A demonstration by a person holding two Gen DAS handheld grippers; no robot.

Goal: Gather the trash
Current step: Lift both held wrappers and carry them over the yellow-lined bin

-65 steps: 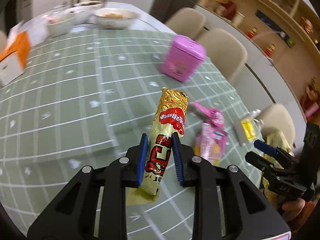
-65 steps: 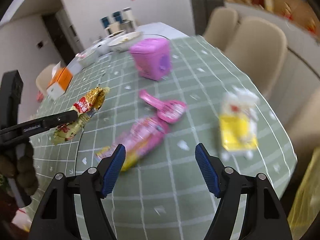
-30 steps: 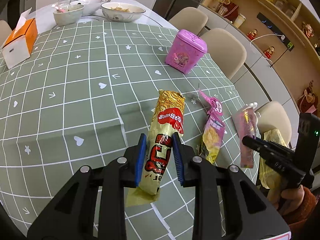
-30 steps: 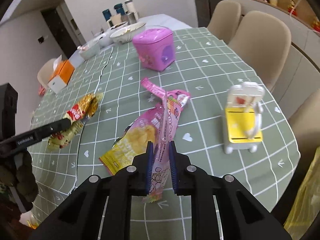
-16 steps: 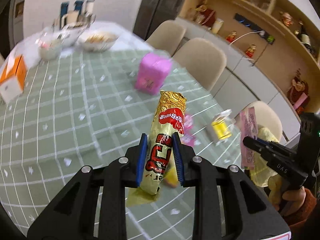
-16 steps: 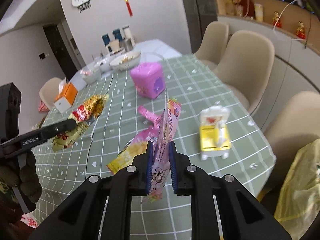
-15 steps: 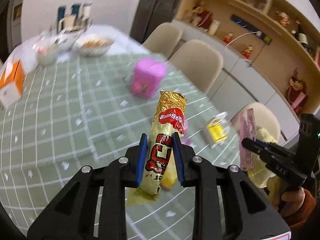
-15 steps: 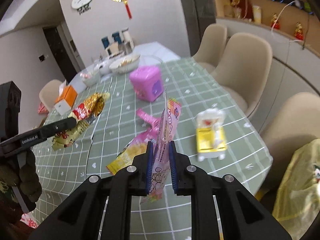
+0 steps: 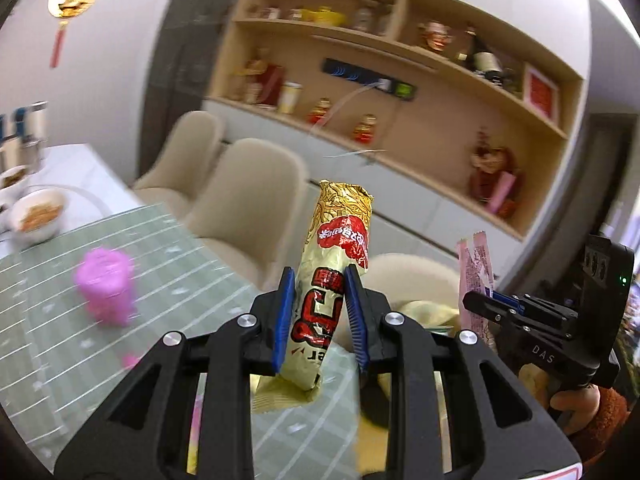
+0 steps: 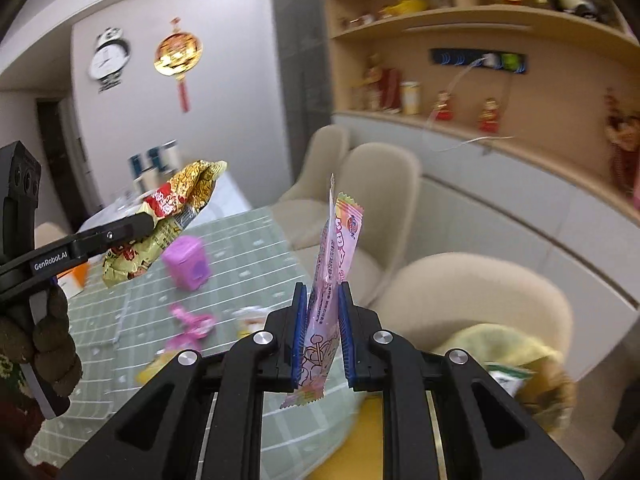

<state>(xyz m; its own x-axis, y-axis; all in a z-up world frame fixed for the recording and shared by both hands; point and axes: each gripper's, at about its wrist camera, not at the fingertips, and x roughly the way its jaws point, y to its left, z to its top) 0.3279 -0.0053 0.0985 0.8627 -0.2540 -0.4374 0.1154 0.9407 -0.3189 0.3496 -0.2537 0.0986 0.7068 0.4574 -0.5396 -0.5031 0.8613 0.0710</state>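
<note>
My left gripper (image 9: 319, 320) is shut on a gold and red snack wrapper (image 9: 340, 264), held upright above the table edge; the wrapper also shows in the right wrist view (image 10: 168, 216). My right gripper (image 10: 322, 332) is shut on a pink wrapper (image 10: 334, 264), also seen in the left wrist view (image 9: 474, 272). A yellow trash bag (image 10: 508, 352) sits low at the right beside the table; in the left wrist view it (image 9: 424, 310) lies behind my fingers. More pink and yellow wrappers (image 10: 188, 326) lie on the green tablecloth (image 10: 240, 252).
A pink tin (image 9: 107, 288) stands on the table. Beige chairs (image 10: 472, 292) line the table's right side. A wall shelf unit (image 9: 400, 92) with ornaments is behind them. Bowls (image 9: 38, 214) stand at the far end. A yellow and white toy (image 10: 250, 318) is blurred.
Both grippers have lifted and swung right, away from the table toward the chairs and the yellow bag. Each still holds its wrapper.
</note>
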